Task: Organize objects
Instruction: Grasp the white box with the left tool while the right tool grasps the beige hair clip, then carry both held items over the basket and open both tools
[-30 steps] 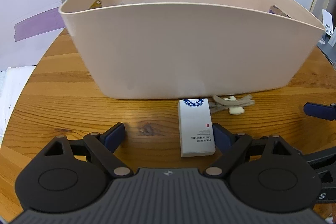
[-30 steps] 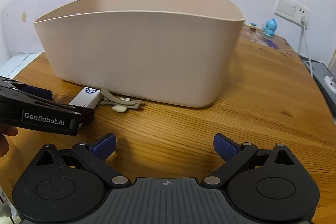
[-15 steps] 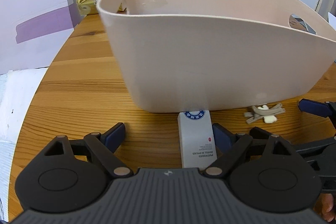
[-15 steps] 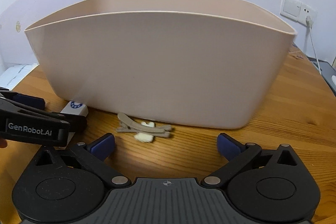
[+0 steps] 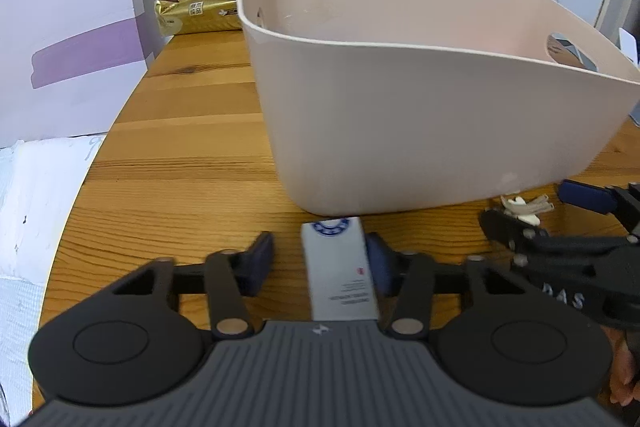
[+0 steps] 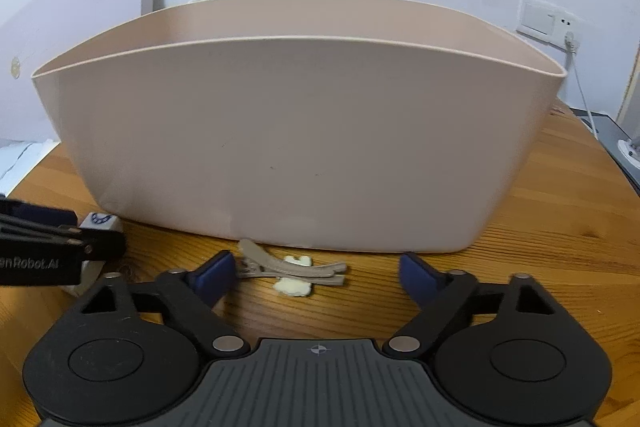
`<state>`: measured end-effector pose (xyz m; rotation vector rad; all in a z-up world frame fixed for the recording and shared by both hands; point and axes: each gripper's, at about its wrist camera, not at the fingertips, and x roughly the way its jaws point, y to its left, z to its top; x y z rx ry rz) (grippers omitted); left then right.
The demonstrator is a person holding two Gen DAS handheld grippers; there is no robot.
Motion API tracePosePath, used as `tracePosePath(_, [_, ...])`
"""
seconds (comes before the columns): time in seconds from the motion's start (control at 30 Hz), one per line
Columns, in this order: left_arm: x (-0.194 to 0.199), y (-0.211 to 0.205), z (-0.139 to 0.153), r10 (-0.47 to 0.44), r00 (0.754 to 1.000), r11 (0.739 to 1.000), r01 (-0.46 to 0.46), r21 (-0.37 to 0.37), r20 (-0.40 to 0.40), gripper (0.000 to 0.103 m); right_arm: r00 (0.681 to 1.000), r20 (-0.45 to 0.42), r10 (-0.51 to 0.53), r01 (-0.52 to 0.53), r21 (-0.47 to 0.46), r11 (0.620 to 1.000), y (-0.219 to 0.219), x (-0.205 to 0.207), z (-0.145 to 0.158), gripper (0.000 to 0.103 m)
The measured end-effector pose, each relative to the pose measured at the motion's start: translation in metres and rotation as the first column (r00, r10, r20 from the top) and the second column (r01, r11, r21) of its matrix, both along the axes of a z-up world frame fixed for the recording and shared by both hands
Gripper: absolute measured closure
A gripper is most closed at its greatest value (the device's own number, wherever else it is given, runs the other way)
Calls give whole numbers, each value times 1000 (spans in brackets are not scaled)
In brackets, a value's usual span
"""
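In front of the beige plastic basket on the wooden tabletop, a small white box lies flat, its far end touching or almost touching the basket's base. The left gripper is spread around it: the right pad sits against the box's side, while the left pad stands clear with bare wood between. To grip well, the gripper should probably shift slightly toward its right so the box sits centred, then shut squarely on the long sides, low enough that the pads catch the box walls rather than skid over the top edge. The lift must clear the basket's tall rim before the box goes over.

The right gripper is also spread, holding nothing, with a tan hair clip and its cream ornament lying between its pads, just beside the basket wall. The clip is thin and flat, so it likely needs a low, level pinch across its narrow body.
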<state>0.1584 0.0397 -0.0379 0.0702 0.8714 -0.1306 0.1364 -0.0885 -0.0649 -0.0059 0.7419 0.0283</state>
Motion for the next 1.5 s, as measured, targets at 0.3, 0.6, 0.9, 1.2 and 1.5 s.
tracePosePath(0.3, [-9, -3, -1, 19, 1000, 1000, -18, -16, 10, 70, 1000, -2, 9, -9, 9, 1000, -4, -7, 11, 48])
tracePosePath(0.6, [-33, -10, 11, 24, 999, 999, -23, -26, 43, 70, 1000, 17, 20, -21, 50, 999, -22, -33, 18, 48])
tracePosePath(0.9, [-61, -23, 41, 13, 992, 1000, -12, -9, 128, 70, 995, 98, 18, -27, 86, 996, -49, -66, 46, 48])
tracePosePath(1.2, [-70, -33, 74, -9, 977, 1000, 10, -5, 215, 70, 980, 201, 7, -29, 108, 994, -73, -87, 83, 48])
tracePosePath(1.5, [-58, -41, 104, -25, 957, 1000, 27, -1, 288, 70, 955, 298, 4, -34, 94, 995, -81, -83, 117, 48])
